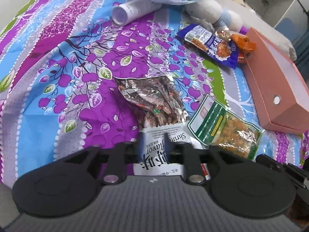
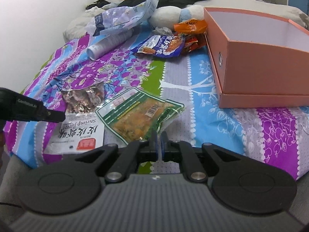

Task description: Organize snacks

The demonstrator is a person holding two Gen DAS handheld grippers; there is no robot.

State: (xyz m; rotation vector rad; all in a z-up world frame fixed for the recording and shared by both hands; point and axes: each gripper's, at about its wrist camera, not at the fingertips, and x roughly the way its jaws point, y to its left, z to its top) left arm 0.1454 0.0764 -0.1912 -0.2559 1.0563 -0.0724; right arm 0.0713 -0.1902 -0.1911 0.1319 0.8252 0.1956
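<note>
**Two snack bags in play, box waiting on the right**

Left gripper [image 1: 154, 145] has its jaws about half open, straddling the white end of the shrimp flavor snack bag [image 1: 160, 154]; pads don't look pressed on it, so I'd call it not gripped. Right gripper [image 2: 159, 143] is pinched nearly shut on the clear corner of the green pickle pouch [image 2: 141, 114], which otherwise lies flat on the floral bedsheet [image 2: 241, 119].

If the pouch is headed for the pink box [image 2: 266, 61], my guess is that thin corner pinch will let it swing and maybe slip, so lift slow and keep it low until it clears the box wall. The box is open-topped and looks empty, with bare sheet between it and the pouch, so the path is pretty clean.

Watch the left side though: the two bags sit just beside each other, almost touching, and the left gripper is near the right one. Further back are the blue noodle-snack packet [image 2: 162, 46], orange wrappers [image 2: 190, 26] and a white tube [image 2: 108, 44], well out of the way.
</note>
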